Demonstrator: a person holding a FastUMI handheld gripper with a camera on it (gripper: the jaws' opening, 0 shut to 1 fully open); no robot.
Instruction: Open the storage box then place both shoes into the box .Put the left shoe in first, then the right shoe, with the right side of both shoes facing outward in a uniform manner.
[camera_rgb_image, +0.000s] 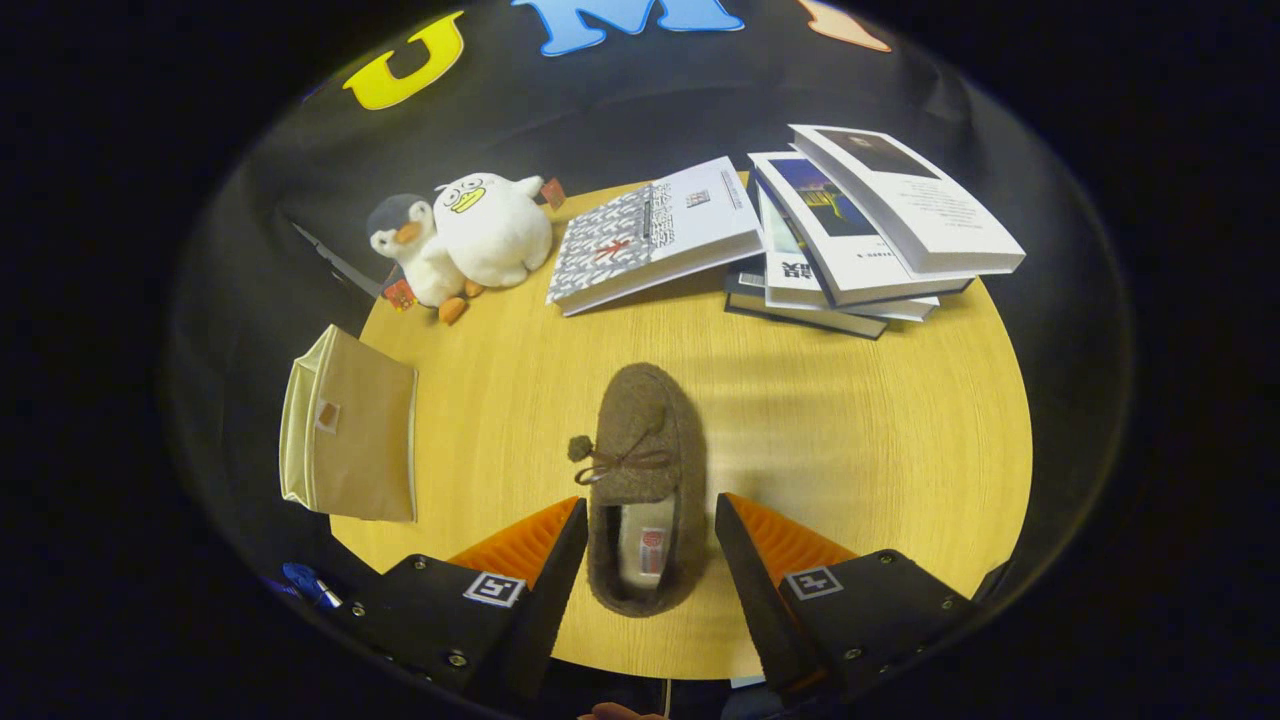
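Two plush toys, a grey-and-white penguin (412, 255) and a white duck (495, 228), sit touching at the far edge of a round wooden table (850, 440), beside one patterned book (655, 235) and a fanned stack of books (860, 235).

I log even, bright overhead light on the table (850, 430); soft shadow under books (830, 240); sharp centre, fisheye bending toward edges.

A grey-brown fuzzy shoe (640, 470) with a brown bow lies on the pale wood-grain worktop (880, 440). The storage box (350, 430) is beige with cream edging. Far left, two plush toys (465, 240): white and grey-white, orange beaks.
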